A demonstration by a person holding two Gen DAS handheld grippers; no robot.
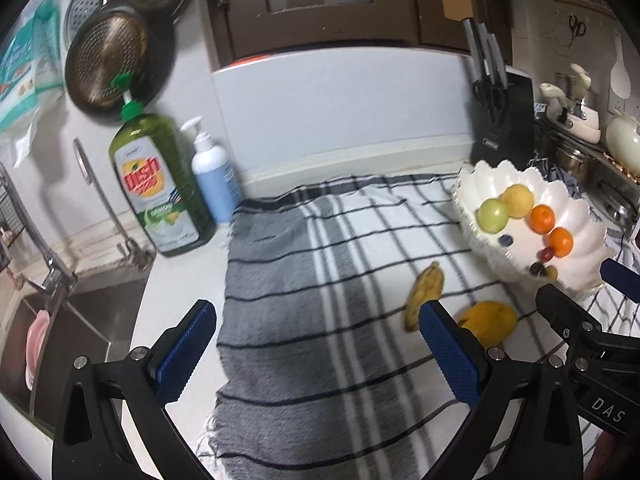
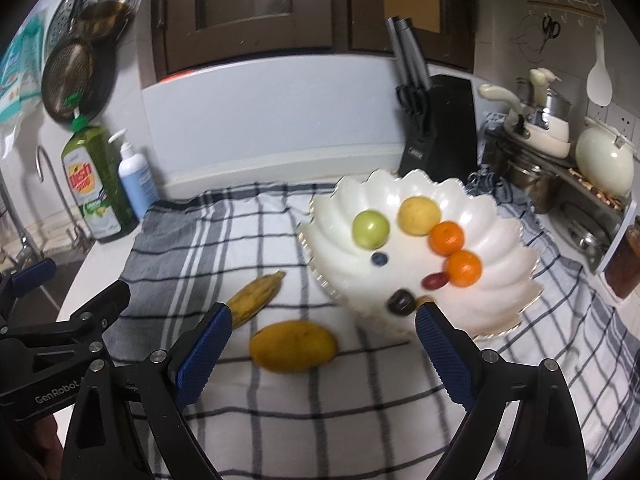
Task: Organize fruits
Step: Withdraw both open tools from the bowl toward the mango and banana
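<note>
A white scalloped bowl [image 2: 496,240] stands on a checked cloth [image 2: 280,412] and holds a green apple [image 2: 370,229], a yellow fruit [image 2: 419,216], two oranges [image 2: 447,238], a blueberry [image 2: 379,258] and grapes [image 2: 434,281]. A banana [image 2: 256,298] and a yellow mango [image 2: 293,346] lie on the cloth left of the bowl. My right gripper [image 2: 323,354] is open above the mango. My left gripper [image 1: 316,354] is open and empty over the cloth, left of the banana [image 1: 425,294] and mango [image 1: 489,322]. The bowl [image 1: 580,216] is at the right there.
A green dish soap bottle [image 1: 158,184] and a white pump bottle [image 1: 212,178] stand at the back left by the sink [image 1: 64,332] and tap [image 1: 36,232]. A black knife block [image 2: 440,136] stands behind the bowl. Pots and a kettle [image 2: 606,160] crowd the right.
</note>
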